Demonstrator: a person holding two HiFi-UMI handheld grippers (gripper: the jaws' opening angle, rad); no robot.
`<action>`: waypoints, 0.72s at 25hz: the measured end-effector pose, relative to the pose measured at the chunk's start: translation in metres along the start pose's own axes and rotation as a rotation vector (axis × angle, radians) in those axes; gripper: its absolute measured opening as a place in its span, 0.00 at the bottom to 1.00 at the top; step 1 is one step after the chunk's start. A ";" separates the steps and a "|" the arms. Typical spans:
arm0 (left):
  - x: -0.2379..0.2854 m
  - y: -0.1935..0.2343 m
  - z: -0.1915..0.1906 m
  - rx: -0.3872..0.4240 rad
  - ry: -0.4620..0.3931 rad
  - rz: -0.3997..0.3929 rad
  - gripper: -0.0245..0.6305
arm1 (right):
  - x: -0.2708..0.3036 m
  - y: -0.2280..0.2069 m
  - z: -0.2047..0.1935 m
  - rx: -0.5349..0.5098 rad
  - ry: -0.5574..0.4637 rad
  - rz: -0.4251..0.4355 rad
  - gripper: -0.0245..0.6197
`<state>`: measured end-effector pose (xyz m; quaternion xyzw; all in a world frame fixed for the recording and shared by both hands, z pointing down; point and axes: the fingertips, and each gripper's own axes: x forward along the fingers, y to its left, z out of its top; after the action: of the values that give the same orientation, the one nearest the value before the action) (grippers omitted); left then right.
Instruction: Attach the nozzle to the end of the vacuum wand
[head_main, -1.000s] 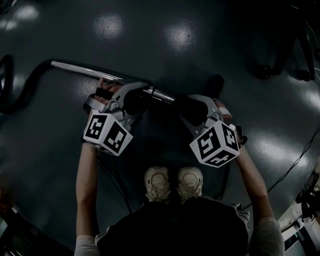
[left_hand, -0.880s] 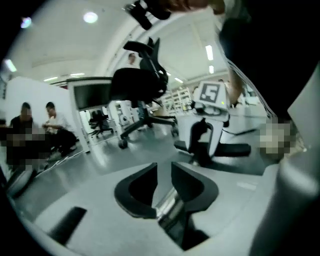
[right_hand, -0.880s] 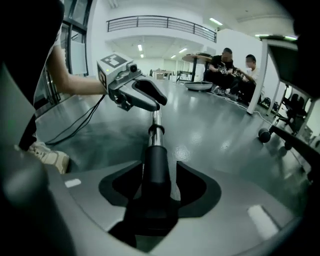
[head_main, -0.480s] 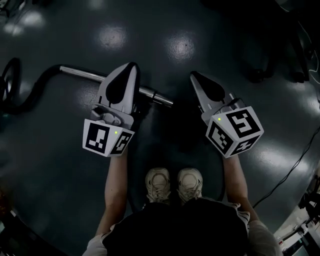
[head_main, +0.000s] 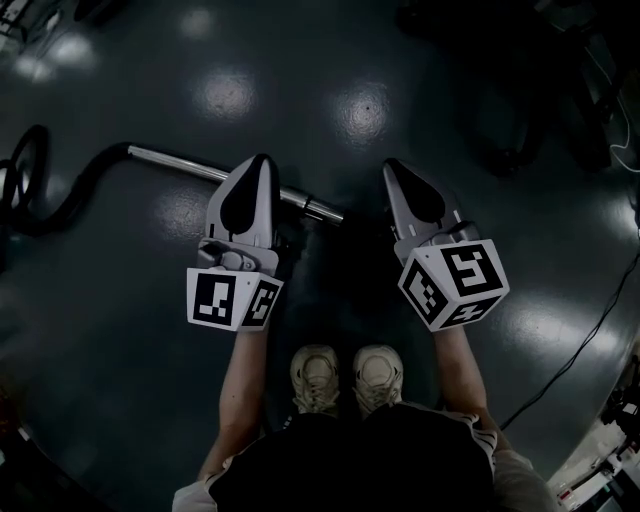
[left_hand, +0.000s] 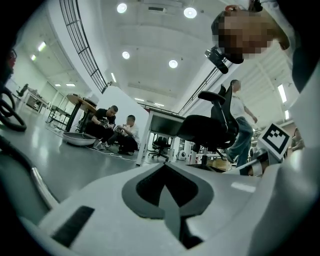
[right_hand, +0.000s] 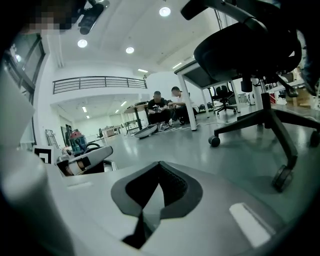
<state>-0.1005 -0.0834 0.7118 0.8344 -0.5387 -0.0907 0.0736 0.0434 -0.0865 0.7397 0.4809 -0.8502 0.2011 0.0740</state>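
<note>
In the head view, the left hand-held gripper (head_main: 256, 166) and the right hand-held gripper (head_main: 393, 170) were held side by side above the dark floor (head_main: 100, 330), well apart from each other, each with its marker cube nearest the person. In the left gripper view the jaws were seen pressed together, with nothing between the pads. The same was seen in the right gripper view: the jaws were drawn tight and nothing was pinched.

The vacuum wand (head_main: 185, 165) was laid on the floor as a shiny metal tube slanting from upper left to lower right. Its middle was covered from above by the left hand-held gripper, and its free end (head_main: 325, 211) was seen in the gap between the two tools. At the upper end it was joined to a black hose (head_main: 55, 205) that was curled away to the left. The nozzle could not be made out in the dark patch beside the wand's end.

A pair of pale shoes (head_main: 345, 375) was planted below. An office chair (right_hand: 250, 50) was seen nearby in the right gripper view.
</note>
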 end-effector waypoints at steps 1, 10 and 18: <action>0.000 0.001 -0.001 0.004 0.003 0.004 0.04 | 0.001 -0.001 -0.001 0.002 -0.001 0.003 0.05; 0.018 0.020 -0.011 0.037 0.008 0.039 0.04 | 0.025 -0.022 -0.008 0.088 0.020 0.004 0.05; 0.051 0.016 0.210 0.082 -0.038 0.073 0.04 | -0.028 0.002 0.189 0.048 0.057 -0.073 0.05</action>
<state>-0.1431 -0.1415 0.5079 0.8145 -0.5735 -0.0815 0.0326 0.0699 -0.1413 0.5591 0.5072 -0.8246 0.2323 0.0941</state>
